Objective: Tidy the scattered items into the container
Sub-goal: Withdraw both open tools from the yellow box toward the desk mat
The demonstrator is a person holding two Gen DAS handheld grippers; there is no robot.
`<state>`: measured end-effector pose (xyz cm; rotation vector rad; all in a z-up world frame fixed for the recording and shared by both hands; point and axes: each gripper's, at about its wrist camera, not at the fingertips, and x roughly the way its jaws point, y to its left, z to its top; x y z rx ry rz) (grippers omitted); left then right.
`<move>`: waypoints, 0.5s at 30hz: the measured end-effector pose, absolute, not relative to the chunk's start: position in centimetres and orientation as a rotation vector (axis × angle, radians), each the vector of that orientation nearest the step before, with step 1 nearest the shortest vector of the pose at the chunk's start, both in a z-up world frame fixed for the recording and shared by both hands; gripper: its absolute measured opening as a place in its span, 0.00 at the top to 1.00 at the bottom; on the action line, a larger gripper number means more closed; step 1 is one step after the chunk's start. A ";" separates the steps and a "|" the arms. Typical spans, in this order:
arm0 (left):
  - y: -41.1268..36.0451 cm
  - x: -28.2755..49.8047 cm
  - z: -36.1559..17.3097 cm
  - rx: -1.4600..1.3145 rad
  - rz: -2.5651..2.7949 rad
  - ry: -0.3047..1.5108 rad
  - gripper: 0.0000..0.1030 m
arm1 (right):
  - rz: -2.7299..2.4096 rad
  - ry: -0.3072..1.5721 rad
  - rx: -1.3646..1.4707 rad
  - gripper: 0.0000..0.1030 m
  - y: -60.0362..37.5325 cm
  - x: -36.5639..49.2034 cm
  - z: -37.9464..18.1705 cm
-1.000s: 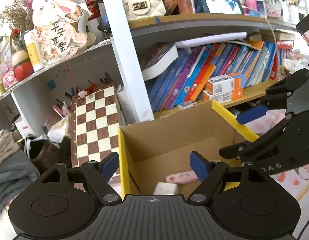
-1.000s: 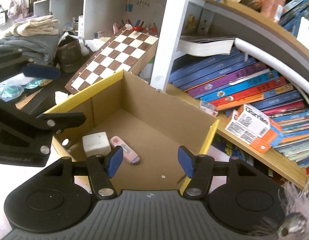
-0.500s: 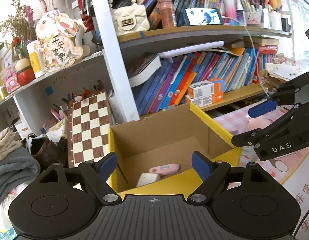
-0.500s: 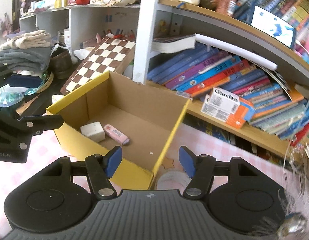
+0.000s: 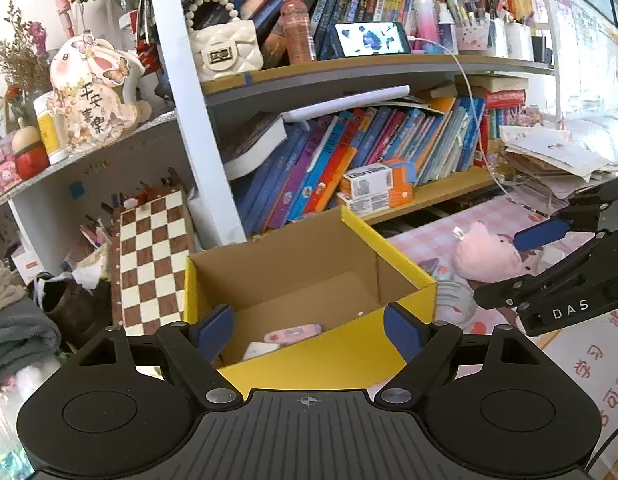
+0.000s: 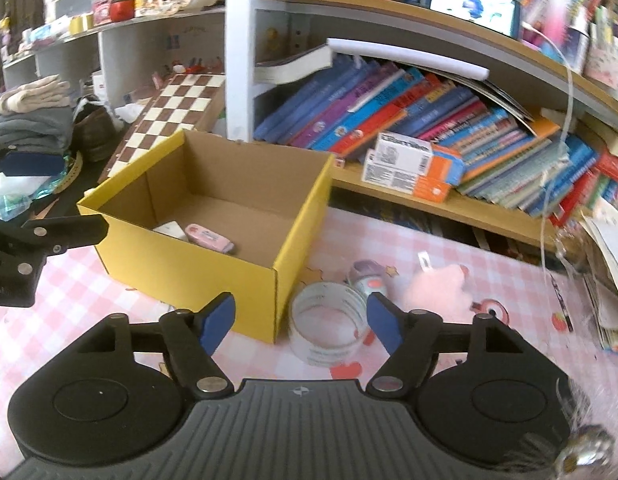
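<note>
A yellow cardboard box [image 6: 181, 268] stands open on the pink checked table. Inside it lie a pink eraser-like item [image 6: 209, 237] and a white block [image 6: 170, 229]. To the right of the box, on the table, are a clear tape roll [image 6: 327, 324], a small purple and pink item [image 6: 367, 277] and a pink plush toy [image 6: 437, 286]. My right gripper [image 6: 301, 320] hovers just before the tape roll. Its jaws are opening and nothing is held between them. My left gripper [image 5: 307, 330] is open and empty in front of the box's near wall.
A bookshelf [image 6: 449, 200] full of leaning books and an orange and white carton [image 6: 409, 164] runs right behind the box. A chessboard [image 5: 151, 264] leans at the left beside folded clothes [image 6: 29, 112]. A paper stack [image 6: 613, 264] sits at the right table edge.
Both grippers have drawn back from the box. The right one swung right, so the tape roll and plush came into view, and its jaws have widened.
</note>
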<state>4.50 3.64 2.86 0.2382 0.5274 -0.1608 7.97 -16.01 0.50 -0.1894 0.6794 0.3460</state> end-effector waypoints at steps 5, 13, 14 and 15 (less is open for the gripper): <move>3.0 3.9 2.4 0.235 -0.189 0.543 0.18 | 0.321 0.680 -0.170 0.30 -17.0 6.8 0.1; 1.9 3.2 1.8 0.237 -0.228 0.564 0.18 | 0.276 0.689 -0.140 0.25 -18.6 5.3 -0.6; 1.7 3.2 1.8 0.237 -0.233 0.566 0.18 | 0.268 0.693 -0.135 0.24 -18.9 5.2 -0.8; 1.5 3.1 1.7 0.238 -0.238 0.568 0.18 | 0.262 0.697 -0.130 0.23 -19.1 5.1 -0.9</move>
